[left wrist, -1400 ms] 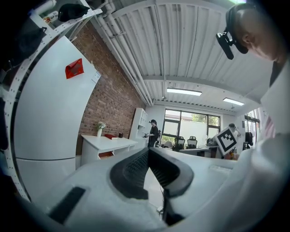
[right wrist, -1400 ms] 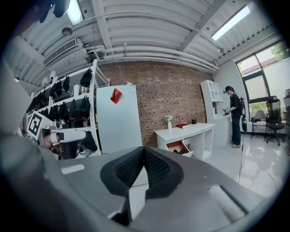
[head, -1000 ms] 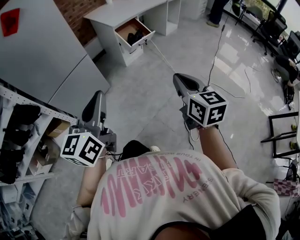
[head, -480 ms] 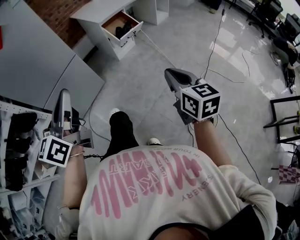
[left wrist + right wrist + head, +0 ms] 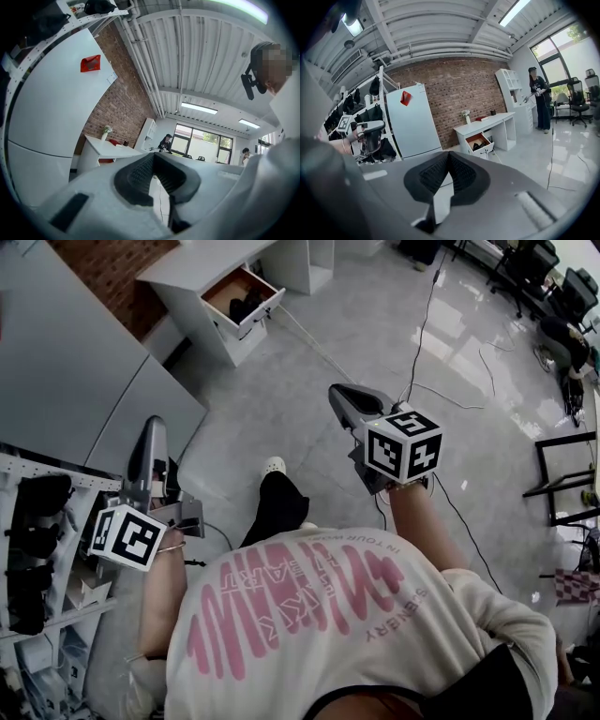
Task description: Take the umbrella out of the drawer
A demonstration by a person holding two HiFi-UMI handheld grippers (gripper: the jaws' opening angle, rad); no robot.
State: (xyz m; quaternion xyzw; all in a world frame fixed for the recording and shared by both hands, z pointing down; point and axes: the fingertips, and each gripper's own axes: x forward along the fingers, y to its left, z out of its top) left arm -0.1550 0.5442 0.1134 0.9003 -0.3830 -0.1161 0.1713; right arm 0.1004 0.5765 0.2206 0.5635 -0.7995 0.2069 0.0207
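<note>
Left gripper (image 5: 153,155) closed in its own view, ribbed pads meeting at the tips, nothing pinched between; only floor glimpsed through the slot lower down. Same for the right gripper (image 5: 449,153): pads together, empty. From the head, left gripper (image 5: 153,426) held out beside the shelf rack (image 5: 37,521), right gripper (image 5: 335,393) out over bare floor, each partly covered by its own marker cube.

Well apart from both, across the floor: white desk (image 5: 187,263) with the drawer (image 5: 253,321) pulled open. Umbrella (image 5: 246,306) lying inside, showing only as a dark lump against the brown bottom; shape, handle and length not to be made out. No clearer in the right gripper view: drawer (image 5: 486,149) small under the desk (image 5: 487,124), with dark stuff (image 5: 478,146) in it, perhaps more than one piece, impossible to separate.

Lower half of the head view filled by the person's shirt (image 5: 309,606), hiding legs and most of the floor below; one shoe (image 5: 273,466) poking out. Rack cut off by the left edge, contents dark and unreadable. Grey cabinet (image 5: 84,362) cropped at the top left.
</note>
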